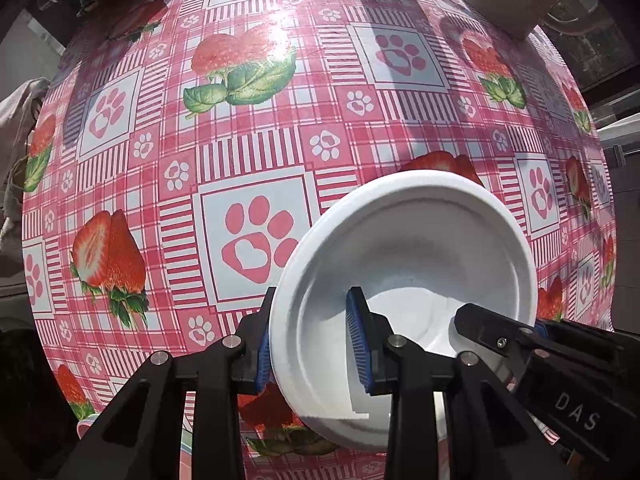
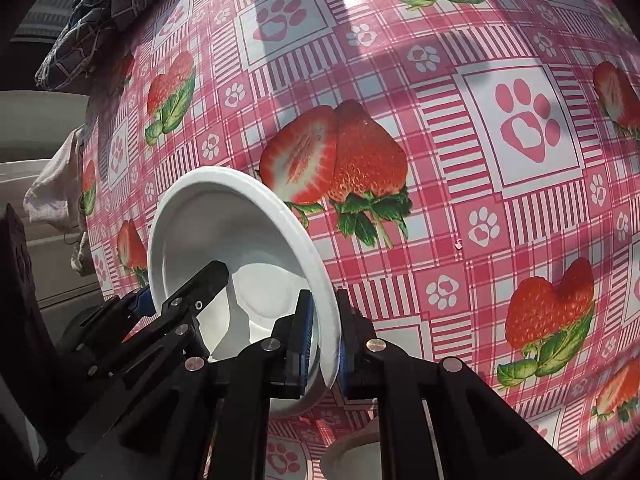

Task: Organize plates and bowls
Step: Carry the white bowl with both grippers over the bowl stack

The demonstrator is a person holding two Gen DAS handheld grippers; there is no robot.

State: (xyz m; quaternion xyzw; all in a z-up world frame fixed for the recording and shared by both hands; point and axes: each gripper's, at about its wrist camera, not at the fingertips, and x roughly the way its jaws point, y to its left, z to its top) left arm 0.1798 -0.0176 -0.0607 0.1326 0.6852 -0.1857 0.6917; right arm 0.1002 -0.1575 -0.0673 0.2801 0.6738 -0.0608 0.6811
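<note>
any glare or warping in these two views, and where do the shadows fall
Left wrist view: sun glare washes out the tablecloth near the top, and fisheye bulges the checks. Right wrist view: no hot spot, broad shadow bands cross the cloth's top; the white bowl is sharp.

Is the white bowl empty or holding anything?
Empty: the white bowl shows only its bare white inside in both wrist views, with each gripper's inner finger over the rim.

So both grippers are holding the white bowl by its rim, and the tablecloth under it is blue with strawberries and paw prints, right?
Not quite: the tablecloth is pink and red, not blue, as the left wrist view shows. The rest holds: the left gripper and right gripper both clamp the white bowl by its rim.
</note>
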